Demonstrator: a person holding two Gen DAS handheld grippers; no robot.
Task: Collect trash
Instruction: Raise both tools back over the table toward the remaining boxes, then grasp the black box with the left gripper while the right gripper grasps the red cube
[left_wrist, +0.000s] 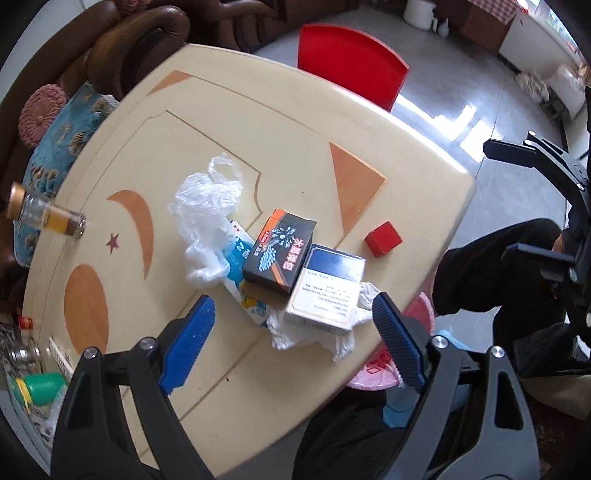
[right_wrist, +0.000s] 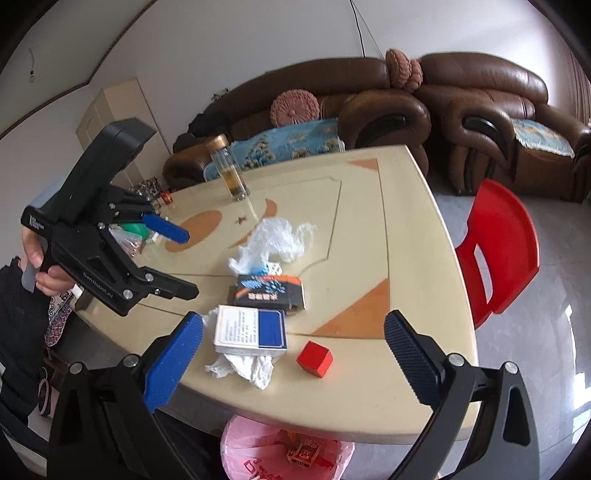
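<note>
- Now both your claws gape empty: left gripper (left_wrist: 293, 338), right gripper (right_wrist: 293, 360).
- White-blue box (right_wrist: 251, 331) sits on crumpled tissue (right_wrist: 245, 367) near the table (right_wrist: 402, 236) front edge.
- Light, stiff card: pinch its long sides.

Glass bottle (right_wrist: 229, 168) standing upright on the cream table (right_wrist: 388, 229); red chair (right_wrist: 496, 251) sitting beside it, brown sofa (right_wrist: 369, 96) sitting behind.
</note>
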